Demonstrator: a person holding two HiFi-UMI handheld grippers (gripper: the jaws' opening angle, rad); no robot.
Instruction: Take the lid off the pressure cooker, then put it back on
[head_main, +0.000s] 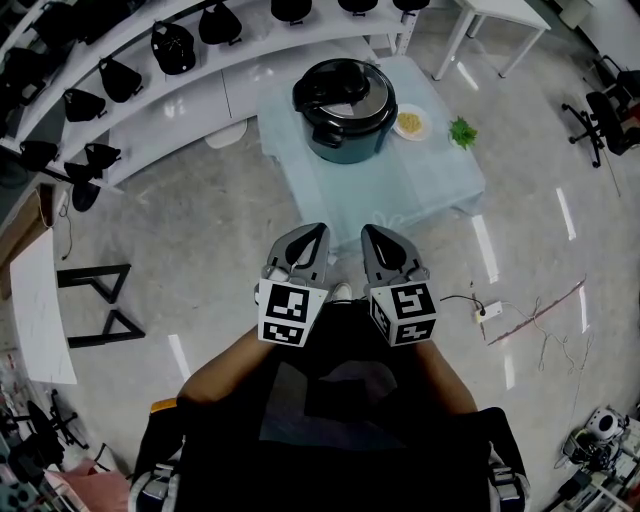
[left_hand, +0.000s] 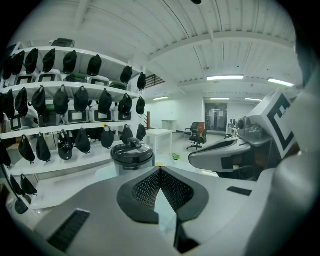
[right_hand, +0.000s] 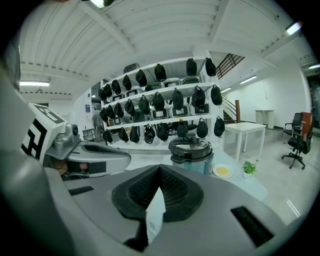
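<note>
A dark pressure cooker (head_main: 345, 115) stands on a low table (head_main: 420, 185) covered with a pale blue cloth, its black lid (head_main: 343, 88) on top. Both grippers hang side by side near my body, well short of the table. My left gripper (head_main: 320, 231) is shut with nothing in it, and so is my right gripper (head_main: 368, 231). In the left gripper view the meshed pads (left_hand: 150, 187) meet at the tip and the cooker (left_hand: 132, 156) lies far ahead. The right gripper view shows the cooker (right_hand: 191, 149) beyond the closed jaws (right_hand: 160, 169).
A small plate of yellow food (head_main: 410, 123) and a little green plant (head_main: 461, 131) sit on the table right of the cooker. Curved white shelves with black bags (head_main: 120, 75) run along the left. A white table (head_main: 500, 20), office chair (head_main: 600, 115) and floor cables (head_main: 530, 315) lie to the right.
</note>
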